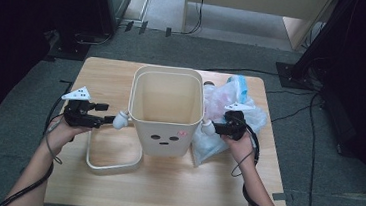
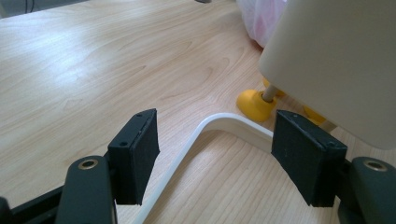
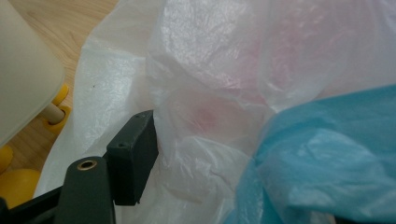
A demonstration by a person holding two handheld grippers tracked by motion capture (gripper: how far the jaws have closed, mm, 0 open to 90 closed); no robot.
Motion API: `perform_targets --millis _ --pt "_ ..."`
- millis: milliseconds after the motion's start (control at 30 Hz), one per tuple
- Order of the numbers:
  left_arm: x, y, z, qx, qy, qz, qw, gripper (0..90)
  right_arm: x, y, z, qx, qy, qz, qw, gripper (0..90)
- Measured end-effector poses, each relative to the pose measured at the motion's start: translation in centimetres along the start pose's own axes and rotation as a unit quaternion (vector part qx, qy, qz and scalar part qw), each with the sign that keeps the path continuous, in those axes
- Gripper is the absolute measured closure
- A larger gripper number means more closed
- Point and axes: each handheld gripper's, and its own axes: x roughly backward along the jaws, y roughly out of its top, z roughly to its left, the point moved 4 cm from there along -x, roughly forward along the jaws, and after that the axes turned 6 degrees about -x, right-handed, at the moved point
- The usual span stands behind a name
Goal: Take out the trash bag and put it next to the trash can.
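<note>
Grey carpet surrounds one pale wooden counter in the high view, with dark stands and cables at the edges of the room. On the counter stands one cream bin, upright and open at the top; its inside looks bare, and a small face is printed on its front wall. One cream loop-shaped frame lies flat on the counter at the bin's left foot. Just right of the bin, touching its side, sits one bundle of thin plastic bags, white with pink showing through and a blue piece at the back. Two hands come in from below, each holding one gripper: the left gripper is near the bin's left wall, and the right gripper is at the bin's right wall, against the bags.

From the left gripper view, the two black jaws stand wide apart and hold nothing. Between them, farther off, runs the curved corner of the frame on the counter. The bin rises at the upper right on yellow feet, two or three of which can be made out.

From the right gripper view, one black jaw presses against the white bag; the blue bag covers the other, so their gap cannot be told. The bin's corner and yellow feet sit at the left.
</note>
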Motion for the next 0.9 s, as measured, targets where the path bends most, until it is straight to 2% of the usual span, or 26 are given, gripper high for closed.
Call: perform_targets --millis 300,400,500,700,900 --pt "0.1 -0.9 0.4 -0.003 0.006 0.004 1.0 31.3 -0.6 -0.6 -0.1 0.006 -0.003 0.013 0.9999 31.7" --pt "0.3 -1.2 0.7 -0.005 0.005 -0.007 0.9999 31.3 -0.6 -0.7 -0.1 0.002 -0.002 0.013 0.9999 31.3" --pt "0.4 -1.5 1.1 0.006 0.009 -0.014 0.9998 31.3 -0.7 -0.7 -0.3 -0.007 -0.001 0.014 0.9999 31.1" --pt "0.2 -2.4 1.2 -0.007 0.009 0.007 0.9999 31.4 -0.8 -0.9 -0.3 -0.011 -0.003 0.019 0.9998 30.6" --pt "0.3 -2.9 1.5 -0.006 0.013 0.012 0.9998 31.3 -1.0 -1.1 -0.4 -0.003 -0.008 0.024 0.9997 30.1"
